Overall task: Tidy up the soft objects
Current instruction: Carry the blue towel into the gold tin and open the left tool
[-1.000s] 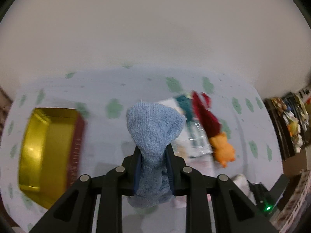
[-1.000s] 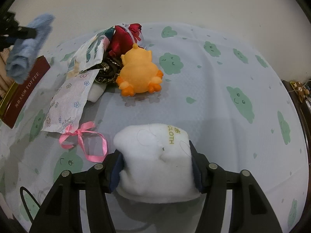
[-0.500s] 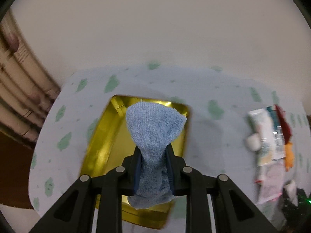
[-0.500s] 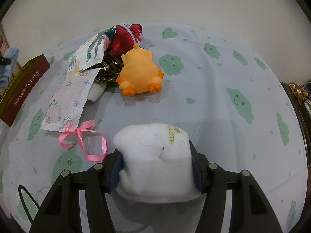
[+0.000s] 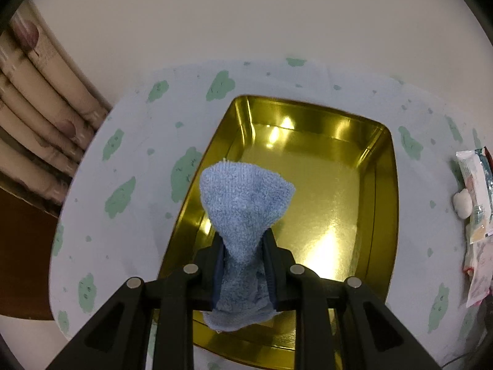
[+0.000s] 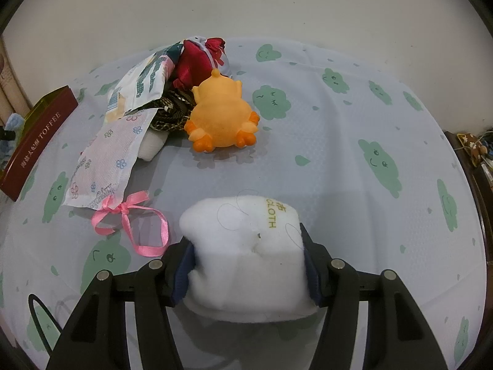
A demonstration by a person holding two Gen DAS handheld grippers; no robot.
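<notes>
My left gripper point(image 5: 243, 265) is shut on a blue terry towel point(image 5: 245, 200), which bunches up between its pads and hangs over the near left part of a gold tin point(image 5: 382, 185). The tin's inside holds nothing. My right gripper point(image 6: 248, 265) is shut on a white folded cloth point(image 6: 246, 246) with yellow "CLOTH" lettering, held just above the cloud-print tablecloth point(image 6: 339, 154). In the right wrist view the tin's dark red "TOFFEE" side point(image 6: 37, 141) shows at far left, with a bit of the blue towel point(image 6: 14, 121) beside it.
An orange plush duck point(image 6: 220, 117), a red fabric item point(image 6: 194, 64), plastic packets point(image 6: 104, 157), a dark braided cord point(image 6: 172, 111) and a pink ribbon point(image 6: 132, 219) lie in a cluster left of centre. Packets point(image 5: 476, 191) sit right of the tin. Curtains point(image 5: 37, 117) hang beyond the table's left edge.
My left gripper has swung left with the blue towel, from above the pile to over the gold tin, and sunk closer to it. The right gripper and white cloth have stayed still.
</notes>
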